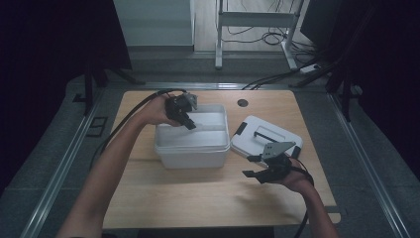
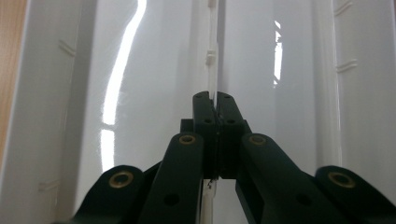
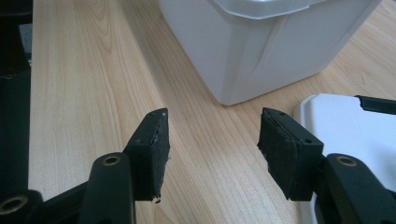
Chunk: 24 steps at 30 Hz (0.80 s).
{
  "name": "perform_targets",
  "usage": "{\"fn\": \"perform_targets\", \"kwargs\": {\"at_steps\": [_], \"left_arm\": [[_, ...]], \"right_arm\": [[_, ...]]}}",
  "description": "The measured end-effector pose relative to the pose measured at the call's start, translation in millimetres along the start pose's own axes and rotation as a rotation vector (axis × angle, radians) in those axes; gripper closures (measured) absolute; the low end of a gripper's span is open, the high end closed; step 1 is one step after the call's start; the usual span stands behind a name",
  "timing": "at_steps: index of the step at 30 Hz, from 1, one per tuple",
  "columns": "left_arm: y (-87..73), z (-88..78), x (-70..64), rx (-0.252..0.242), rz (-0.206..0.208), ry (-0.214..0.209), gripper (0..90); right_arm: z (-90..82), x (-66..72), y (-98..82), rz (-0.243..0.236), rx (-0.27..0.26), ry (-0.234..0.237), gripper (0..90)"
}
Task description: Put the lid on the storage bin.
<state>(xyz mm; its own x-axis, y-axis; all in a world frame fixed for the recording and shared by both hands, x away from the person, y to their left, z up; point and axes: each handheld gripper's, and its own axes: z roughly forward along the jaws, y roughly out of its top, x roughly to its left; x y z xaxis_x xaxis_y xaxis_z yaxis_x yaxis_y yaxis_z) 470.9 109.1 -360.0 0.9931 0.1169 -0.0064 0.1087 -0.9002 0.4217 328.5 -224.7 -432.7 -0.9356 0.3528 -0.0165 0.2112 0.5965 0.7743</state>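
A white plastic bin point(image 1: 192, 147) stands open in the middle of the wooden table point(image 1: 198, 198). A thin white divider point(image 1: 210, 127) runs across its inside. My left gripper point(image 1: 190, 124) reaches down into the bin from the back left, shut on the divider's top edge point(image 2: 213, 56). In the left gripper view the two jaws point(image 2: 214, 97) meet on that edge between glossy bin walls point(image 2: 154, 70). The bin's white lid point(image 1: 267, 136), with a black handle, lies flat to its right. In front of the lid my right gripper point(image 1: 253, 172) hovers open and holds nothing point(image 3: 212, 144), facing the bin point(image 3: 261, 46) and lid point(image 3: 345, 121).
A round cable hole point(image 1: 242, 102) sits near the table's back edge. Beyond the table are a white frame's legs point(image 1: 218, 59) and loose cables point(image 1: 277, 37) on the floor. Bare wood point(image 3: 93, 93) spreads in front of the bin.
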Motion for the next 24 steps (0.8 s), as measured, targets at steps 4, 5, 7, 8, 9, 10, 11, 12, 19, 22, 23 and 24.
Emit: {"fn": "perform_targets", "kwargs": {"at_steps": [4, 5, 7, 8, 9, 10, 11, 12, 19, 22, 23, 24], "left_arm": [[0.5, 2.4, 0.9, 0.017, 0.005, -0.005, 88.6], [0.3, 2.4, 1.2, 0.011, 0.008, -0.007, 86.7], [0.0, 1.5, 0.8, -0.006, 0.002, 0.001, 80.1], [-0.3, 1.0, 0.8, -0.007, 0.002, 0.004, 76.2], [-0.6, 0.5, 0.6, -0.006, 0.001, 0.011, 73.3], [-1.2, 0.0, 0.6, -0.009, 0.000, 0.014, 71.6], [-1.9, -0.3, 0.6, -0.010, 0.001, 0.014, 71.0], [-2.6, -0.4, 0.8, -0.009, 0.002, 0.016, 70.2], [-12.1, -6.1, -0.1, -0.025, -0.006, 0.045, 64.0], [-19.5, -14.7, -2.0, -0.040, -0.015, 0.058, 63.0], [-22.4, -18.3, -3.1, -0.047, -0.022, 0.058, 62.7], [-25.6, -21.7, -4.1, -0.054, -0.027, 0.061, 62.6]], "right_arm": [[-0.3, -0.1, -0.2, 0.001, 0.000, 0.000, 42.6], [-0.4, -0.2, -0.2, 0.001, -0.001, -0.001, 42.6], [-0.6, -0.3, -0.4, 0.002, -0.001, -0.001, 42.6], [-0.7, -0.3, -0.4, 0.002, -0.001, -0.001, 42.6], [-0.7, -0.3, -0.4, 0.002, -0.002, -0.002, 42.6], [-0.8, -0.3, -0.4, 0.002, -0.002, -0.002, 42.6], [-0.8, -0.4, -0.4, 0.002, -0.002, -0.003, 42.6], [-0.8, -0.3, -0.4, 0.002, -0.002, -0.003, 42.6], [0.0, -2.7, -0.9, 0.009, 0.004, -0.008, 42.6], [-0.6, -6.0, -0.2, 0.012, 0.020, -0.018, 42.6], [-1.1, -7.0, 0.5, 0.013, 0.021, -0.024, 42.6], [-1.8, -8.1, 1.3, 0.014, 0.023, -0.027, 42.6]]}}
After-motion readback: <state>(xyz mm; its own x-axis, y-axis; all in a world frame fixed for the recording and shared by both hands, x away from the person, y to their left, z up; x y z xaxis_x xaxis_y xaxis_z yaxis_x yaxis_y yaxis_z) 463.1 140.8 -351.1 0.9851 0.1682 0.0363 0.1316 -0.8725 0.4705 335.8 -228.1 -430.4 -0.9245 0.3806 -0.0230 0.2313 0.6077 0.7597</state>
